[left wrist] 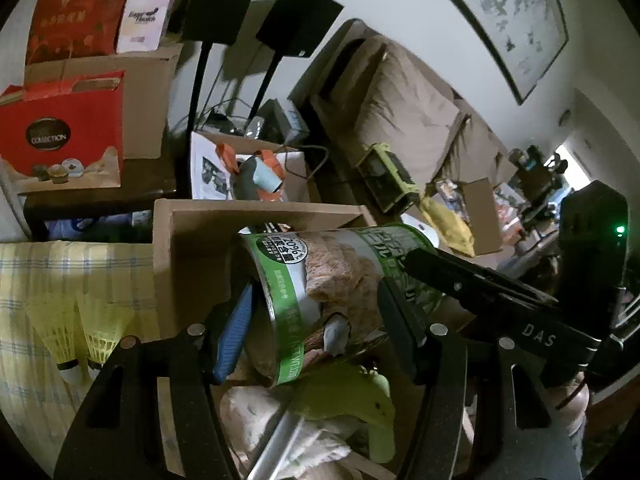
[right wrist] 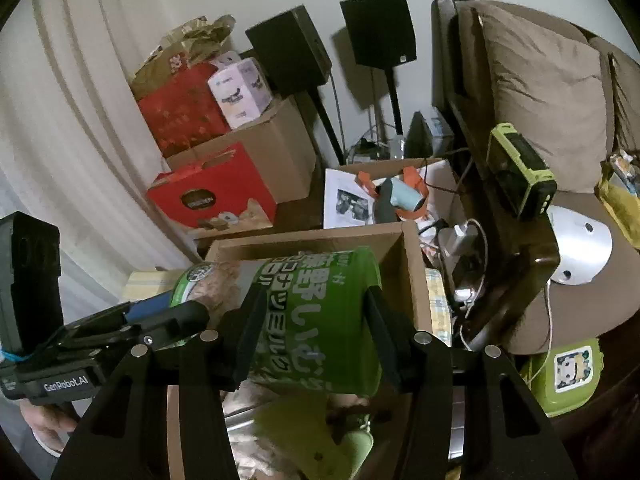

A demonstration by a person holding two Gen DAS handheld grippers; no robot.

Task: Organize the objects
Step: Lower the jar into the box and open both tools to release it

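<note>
Between both sets of fingers, over the open cardboard box (right wrist: 404, 264), we hold the green can (right wrist: 320, 320) clamped by left gripper (left wrist: 316, 320) and right gripper (right wrist: 316, 328), so we should lower it level, releasing together

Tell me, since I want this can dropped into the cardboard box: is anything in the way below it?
Yes. Both grippers, left and right, clamp the green can over the cardboard box, which already holds a green item and fluffy fabric directly beneath.
</note>
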